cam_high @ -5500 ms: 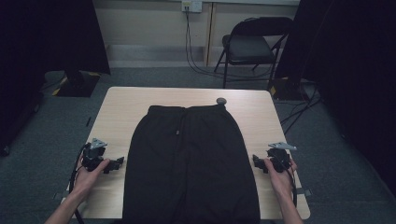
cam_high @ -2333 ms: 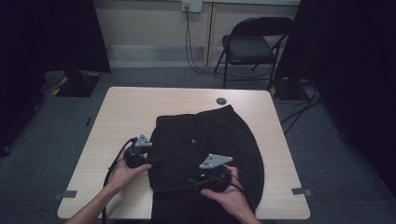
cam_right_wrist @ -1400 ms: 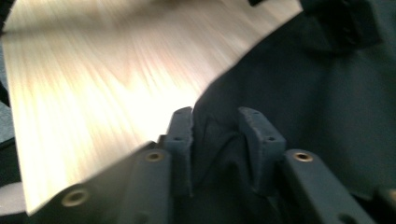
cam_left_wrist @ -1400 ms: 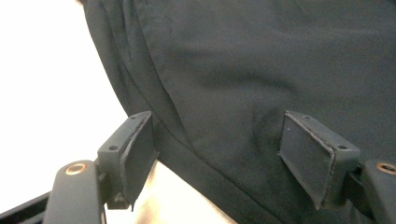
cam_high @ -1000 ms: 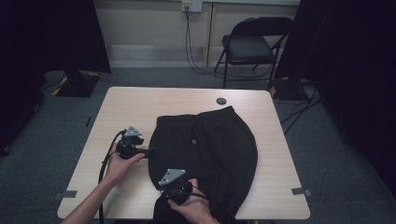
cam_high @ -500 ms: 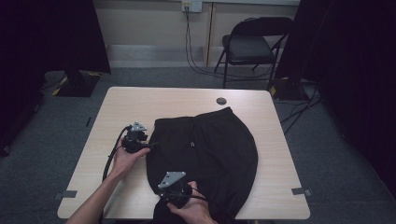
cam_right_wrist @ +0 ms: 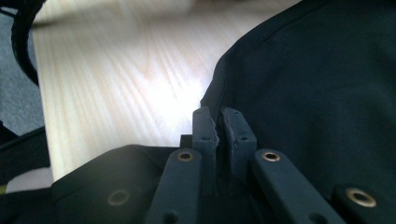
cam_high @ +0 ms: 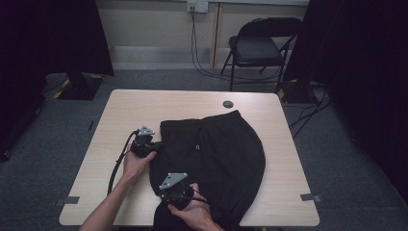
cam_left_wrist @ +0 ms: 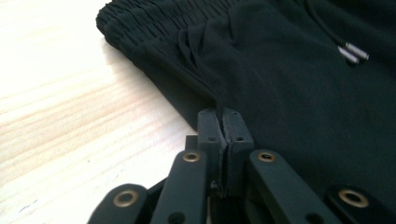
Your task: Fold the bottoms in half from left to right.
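Note:
Black drawstring trousers (cam_high: pixel 216 154) lie bunched on the wooden table (cam_high: pixel 144 106), waistband toward the far side. My left gripper (cam_high: pixel 153 144) sits at the garment's left edge just below the elastic waistband (cam_left_wrist: pixel 140 23). Its jaws have just been closing and now pinch a fold of the black cloth (cam_left_wrist: pixel 303 93), as the left gripper (cam_left_wrist: pixel 224 114) view shows. My right gripper (cam_high: pixel 164 188) is nearer the front edge, at the garment's lower left. In the right gripper (cam_right_wrist: pixel 219 114) view its jaws are shut on the hem of the trousers (cam_right_wrist: pixel 327 93).
A small dark round disc (cam_high: pixel 227 104) lies near the table's far edge. A folding chair (cam_high: pixel 260 48) stands beyond the table, with cables (cam_high: pixel 197 43) on the floor and wall behind. Bare wood lies to the left of the garment.
My left gripper has slid right onto the garment's left edge and closed on the cloth. The right gripper has stayed in place, still gripping the hem.

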The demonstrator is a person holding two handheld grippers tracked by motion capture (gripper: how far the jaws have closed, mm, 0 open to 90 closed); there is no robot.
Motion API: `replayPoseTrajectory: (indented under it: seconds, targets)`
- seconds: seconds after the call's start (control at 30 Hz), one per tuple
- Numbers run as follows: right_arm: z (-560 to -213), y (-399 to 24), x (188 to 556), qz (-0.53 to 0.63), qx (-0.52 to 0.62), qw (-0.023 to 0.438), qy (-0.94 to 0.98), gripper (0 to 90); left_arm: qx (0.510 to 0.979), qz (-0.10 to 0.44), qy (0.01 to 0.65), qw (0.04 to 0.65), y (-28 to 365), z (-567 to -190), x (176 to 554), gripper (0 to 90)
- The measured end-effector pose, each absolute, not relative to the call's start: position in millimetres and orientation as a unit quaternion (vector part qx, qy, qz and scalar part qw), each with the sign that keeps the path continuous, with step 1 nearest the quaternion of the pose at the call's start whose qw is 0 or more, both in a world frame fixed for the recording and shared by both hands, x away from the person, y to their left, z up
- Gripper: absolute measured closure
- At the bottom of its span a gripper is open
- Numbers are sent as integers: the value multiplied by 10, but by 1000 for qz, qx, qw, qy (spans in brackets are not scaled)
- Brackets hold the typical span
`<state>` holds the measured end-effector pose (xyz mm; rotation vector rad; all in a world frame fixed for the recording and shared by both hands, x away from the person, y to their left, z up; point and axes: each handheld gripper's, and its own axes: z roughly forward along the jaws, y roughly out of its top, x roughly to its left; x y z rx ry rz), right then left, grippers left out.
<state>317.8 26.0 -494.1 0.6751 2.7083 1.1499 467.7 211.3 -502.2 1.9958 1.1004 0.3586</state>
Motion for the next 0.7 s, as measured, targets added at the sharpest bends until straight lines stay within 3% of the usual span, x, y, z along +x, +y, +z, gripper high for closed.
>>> replayPoseTrajectory:
  seconds: [0.17, 0.27, 0.7]
  targets:
    - [-4823, 252, 3234, 401, 229, 62, 885, 855, 749, 129, 461, 458, 2258, -4888, 4710, 894]
    - [-4658, 248, 3265, 420, 230, 66, 876, 855, 749, 144, 451, 463, 2333, -4651, 4748, 894]
    - [-3561, 385, 3312, 528, 202, 91, 820, 862, 695, 197, 434, 539, 2594, -3509, 4704, 894]
